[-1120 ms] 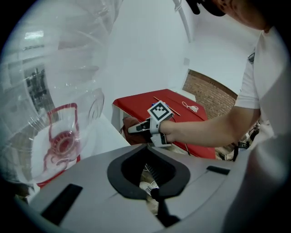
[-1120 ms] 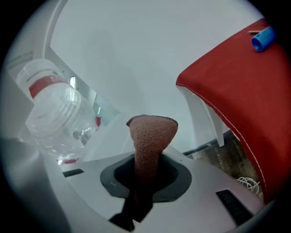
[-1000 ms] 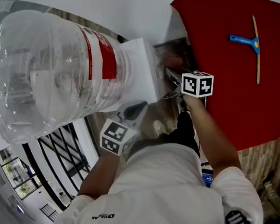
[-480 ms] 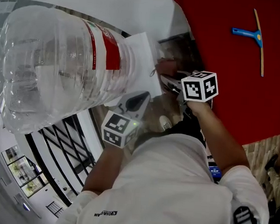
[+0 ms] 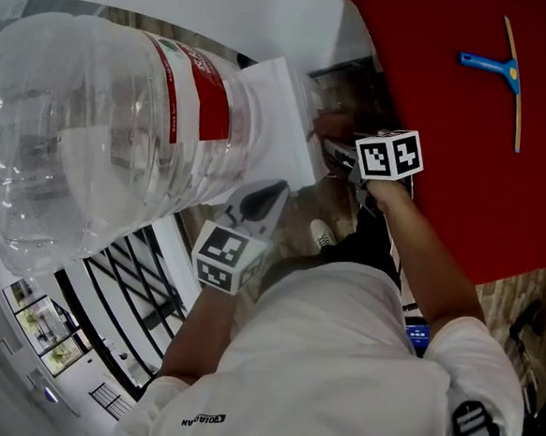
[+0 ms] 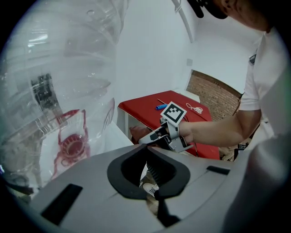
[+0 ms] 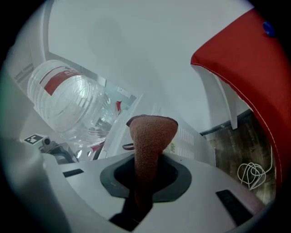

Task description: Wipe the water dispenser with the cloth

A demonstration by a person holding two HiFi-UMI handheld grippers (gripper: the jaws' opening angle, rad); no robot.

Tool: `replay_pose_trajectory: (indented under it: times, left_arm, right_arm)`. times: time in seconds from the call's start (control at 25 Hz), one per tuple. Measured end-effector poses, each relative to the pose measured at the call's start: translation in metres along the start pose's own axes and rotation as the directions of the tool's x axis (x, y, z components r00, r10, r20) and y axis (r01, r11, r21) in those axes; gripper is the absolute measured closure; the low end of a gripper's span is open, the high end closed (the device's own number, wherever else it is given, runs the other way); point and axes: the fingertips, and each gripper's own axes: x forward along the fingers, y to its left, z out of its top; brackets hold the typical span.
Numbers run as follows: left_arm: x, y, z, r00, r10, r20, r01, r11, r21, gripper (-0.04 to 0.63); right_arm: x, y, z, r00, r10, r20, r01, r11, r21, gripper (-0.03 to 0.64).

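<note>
Your right tool (image 7: 148, 175) is clamped on the brown cloth (image 7: 152, 136): the jaws pinch its lower part, and the rest stands up past them as a rounded, folded bundle. In the right gripper view that bundle sits in front of the white water dispenser (image 7: 191, 136), over the side panel with the ribbed vents; whether the cloth actually touches the panel cannot be told from any view. From your head camera, the same tool reaches in beside the dispenser's right flank, in the gap between the dispenser and the red desk (image 5: 449, 132). The big clear bottle (image 5: 101, 133) with its red label band is seated on top of the dispenser and fills the left of the head view. Your left tool (image 6: 149, 169) has its jaws drawn together with nothing between them. It hangs near the front of the dispenser, just under the bottle, and points across toward your right arm without touching the dispenser or the cloth. Through the small opening between its pads you can see a pale shoe (image 6: 150, 189) on the wooden floor below. On the red desk, well apart from both tools, lie a blue-handled squeegee (image 5: 496, 70) and a coil of white cord (image 6: 196, 109).
</note>
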Motion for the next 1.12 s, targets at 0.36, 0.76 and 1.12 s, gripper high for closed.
replay_pose_trajectory:
  times: [0.36,0.76,1.12]
  left_arm:
    - [-0.001,0.005,-0.007,1.000,0.024,-0.017,-0.025,0.999,-0.038,0.606]
    - [-0.002,0.003,-0.006,0.999,0.040,-0.006,-0.040,0.994,-0.101,0.606]
    - [0.006,-0.001,-0.012,0.999,0.033,-0.017,-0.035,0.993,-0.115,0.606]
  right_arm:
    - [0.031,-0.066,-0.027,0.998,-0.061,-0.028,0.065,0.989,0.131,0.561]
    - [0.081,-0.145,-0.064,0.979,-0.155,-0.133,0.176,0.971,0.164,0.561]
    - [0.114,-0.216,-0.095,0.950,-0.228,-0.214,0.276,0.933,0.232,0.561]
